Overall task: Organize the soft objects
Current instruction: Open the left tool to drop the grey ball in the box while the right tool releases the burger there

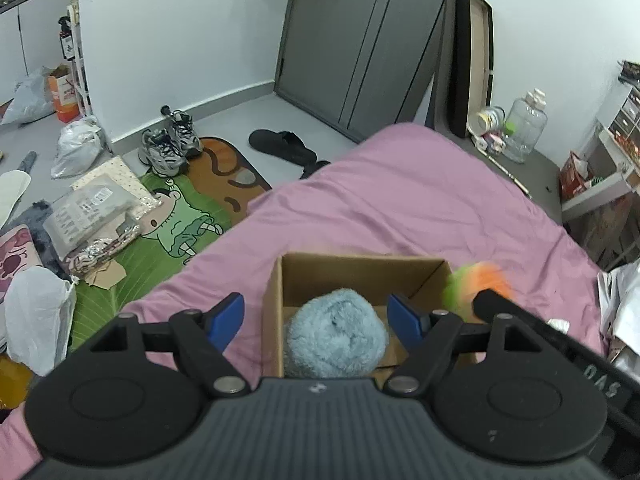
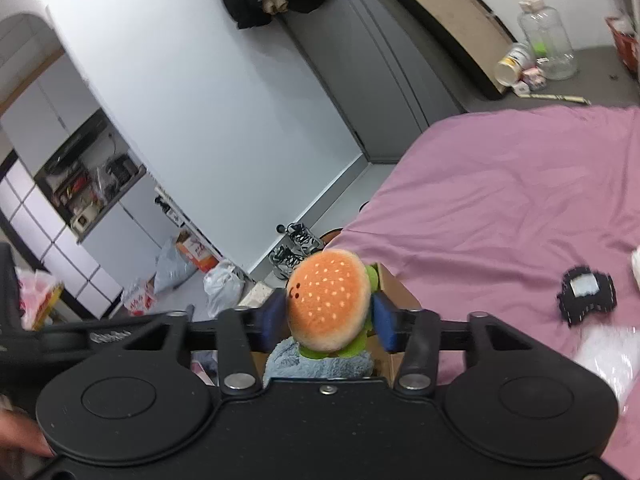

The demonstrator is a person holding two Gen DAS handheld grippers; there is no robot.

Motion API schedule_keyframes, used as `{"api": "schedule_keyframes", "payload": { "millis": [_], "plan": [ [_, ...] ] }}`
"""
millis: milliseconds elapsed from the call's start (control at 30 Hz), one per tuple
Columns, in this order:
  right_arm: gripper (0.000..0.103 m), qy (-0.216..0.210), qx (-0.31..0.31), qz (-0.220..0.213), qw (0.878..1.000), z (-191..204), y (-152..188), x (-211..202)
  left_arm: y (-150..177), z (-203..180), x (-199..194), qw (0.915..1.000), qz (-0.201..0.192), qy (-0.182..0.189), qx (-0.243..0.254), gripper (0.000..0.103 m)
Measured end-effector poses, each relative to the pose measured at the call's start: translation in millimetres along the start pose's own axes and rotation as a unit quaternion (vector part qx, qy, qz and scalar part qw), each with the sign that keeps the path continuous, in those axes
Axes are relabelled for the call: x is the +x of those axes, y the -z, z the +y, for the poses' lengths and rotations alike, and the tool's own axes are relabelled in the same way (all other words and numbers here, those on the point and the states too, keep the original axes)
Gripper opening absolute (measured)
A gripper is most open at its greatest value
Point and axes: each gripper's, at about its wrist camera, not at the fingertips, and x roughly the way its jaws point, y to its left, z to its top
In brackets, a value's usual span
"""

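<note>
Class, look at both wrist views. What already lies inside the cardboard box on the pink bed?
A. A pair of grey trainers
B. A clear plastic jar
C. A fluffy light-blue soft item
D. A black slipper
C: the fluffy light-blue soft item lies inside the cardboard box, seen between the left gripper's open jaws.

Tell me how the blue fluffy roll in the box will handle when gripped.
The blue fluffy roll looks plush, so it would likely squash between pads rather than resist. It probably weighs little for its bulk. Rolled up, it might loosen or unroll if lifted out of the cardboard box by one fold.
</note>
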Motion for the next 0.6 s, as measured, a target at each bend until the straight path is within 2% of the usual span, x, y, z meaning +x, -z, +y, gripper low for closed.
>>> {"api": "schedule_keyframes", "payload": {
  "millis": [100,167,300,367,467,600],
  "plan": [
    [0.063,0.004,-0.009,0.004,1.000,4.4,-3.2,-8.5,-1.8,-5.1,-12.5,0.9999,-0.012,-0.005,0.010,0.085],
    [0.072,0.003,-0.013,0.004,1.000,5.7,-4.7,-18.7,-1.6,-9.8,-21.2,0.9996,-0.016,0.007,0.021,0.085],
    [0.082,0.021,-0.036,0.014,0.999,8.6,-8.7,-42.1,2.2,-22.8,-36.3,0.9988,-0.025,0.020,0.037,0.085],
    [0.095,0.030,-0.047,0.018,0.998,10.9,-10.7,-51.7,5.5,-28.5,-43.3,0.9982,-0.027,0.033,0.042,0.088],
    [0.099,0.034,-0.060,0.018,0.997,11.9,-12.9,-69.2,10.4,-37.9,-54.0,0.9971,-0.025,0.054,0.049,0.099],
    [0.103,0.044,-0.061,0.022,0.997,6.5,-16.9,-88.2,19.0,-51.0,-64.7,0.9963,-0.015,0.056,0.063,0.100]
  ]
}}
